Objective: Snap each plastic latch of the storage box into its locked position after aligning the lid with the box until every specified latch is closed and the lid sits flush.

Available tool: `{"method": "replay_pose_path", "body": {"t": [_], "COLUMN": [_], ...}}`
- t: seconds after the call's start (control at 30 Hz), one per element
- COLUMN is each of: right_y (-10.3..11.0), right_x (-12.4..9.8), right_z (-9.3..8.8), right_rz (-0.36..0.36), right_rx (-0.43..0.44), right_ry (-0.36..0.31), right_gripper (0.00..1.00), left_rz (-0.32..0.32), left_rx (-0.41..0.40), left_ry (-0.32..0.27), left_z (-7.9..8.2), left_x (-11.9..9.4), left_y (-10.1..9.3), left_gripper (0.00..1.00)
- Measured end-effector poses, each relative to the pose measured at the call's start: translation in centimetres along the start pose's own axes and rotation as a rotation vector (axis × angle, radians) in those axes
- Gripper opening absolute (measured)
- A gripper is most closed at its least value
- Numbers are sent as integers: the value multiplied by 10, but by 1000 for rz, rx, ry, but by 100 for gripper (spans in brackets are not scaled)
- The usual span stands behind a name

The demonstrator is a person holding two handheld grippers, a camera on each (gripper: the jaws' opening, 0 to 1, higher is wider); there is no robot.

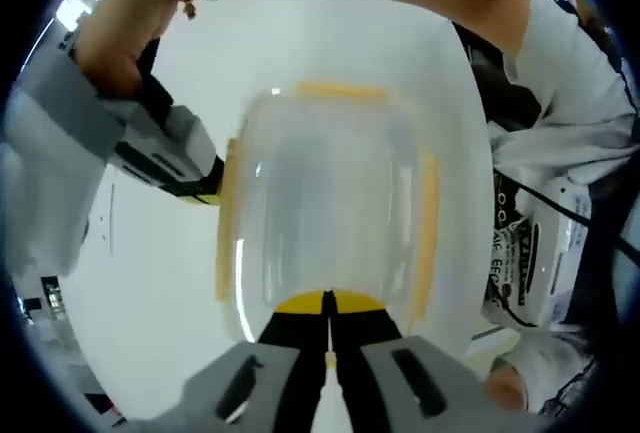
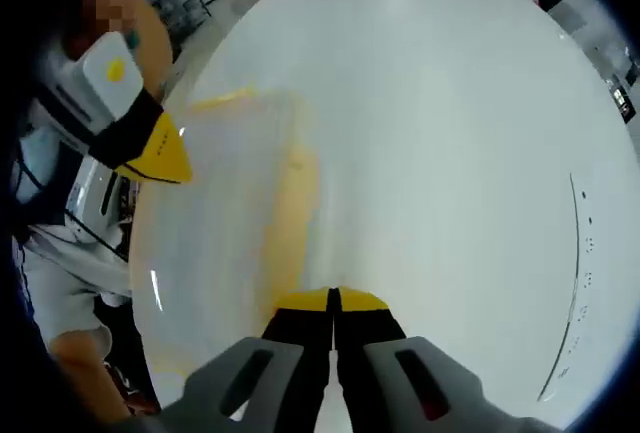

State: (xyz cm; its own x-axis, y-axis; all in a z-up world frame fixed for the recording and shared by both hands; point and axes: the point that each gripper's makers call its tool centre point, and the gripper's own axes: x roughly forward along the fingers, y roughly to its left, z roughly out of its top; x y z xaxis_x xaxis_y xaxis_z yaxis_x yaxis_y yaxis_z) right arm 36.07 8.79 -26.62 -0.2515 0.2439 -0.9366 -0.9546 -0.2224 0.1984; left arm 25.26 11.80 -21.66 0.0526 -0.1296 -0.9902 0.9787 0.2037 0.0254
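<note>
White table [image 1: 150, 283] carries a clear box [image 1: 325, 203] with lid on, yellow latches [image 1: 428, 223] along its sides, long axis running near to far in left gripper view; contents can't tell. Left gripper [image 1: 328, 305] jaws together at near edge. Right gripper [image 2: 332, 301] jaws together beside box.

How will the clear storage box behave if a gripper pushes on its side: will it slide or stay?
The storage box looks empty and thin-walled, so probably light. The white table appears smooth and glossy, so it would likely slide rather than tip. Its clear plastic may flex slightly under pressure.
</note>
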Motion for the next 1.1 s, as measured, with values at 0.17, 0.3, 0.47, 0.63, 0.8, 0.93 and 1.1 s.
{"method": "replay_pose_path", "body": {"t": [0.17, 0.3, 0.47, 0.63, 0.8, 0.93, 1.1], "right_y": [24, 23, 22, 21, 21, 25, 29], "right_x": [5, 4, 8, 11, 5, -1, 1], "right_z": [10, 12, 15, 12, 12, 13, 3], "right_rz": [32, 58, 73, 82, 92, 95, 100], "right_rx": [-26, -28, 16, -24, -23, -18, -12], "right_ry": [-32, -85, -113, -97, -97, -113, -39], "right_gripper": [0, 0, 0, 0, 0, 0, 0], "left_rz": [-1, -7, -27, -22, -27, -33, -65], "left_rx": [-7, 0, 12, 40, 44, 39, 15], "left_ry": [18, 19, 7, 3, 2, -6, -25], "left_z": [0, -1, -1, -1, -1, -1, -2], "left_x": [0, 0, 0, -1, -1, -1, 0], "left_y": [0, -1, -1, -2, -2, -2, -1], "left_gripper": [0, 0, 0, 0, 0, 0, 0]}}
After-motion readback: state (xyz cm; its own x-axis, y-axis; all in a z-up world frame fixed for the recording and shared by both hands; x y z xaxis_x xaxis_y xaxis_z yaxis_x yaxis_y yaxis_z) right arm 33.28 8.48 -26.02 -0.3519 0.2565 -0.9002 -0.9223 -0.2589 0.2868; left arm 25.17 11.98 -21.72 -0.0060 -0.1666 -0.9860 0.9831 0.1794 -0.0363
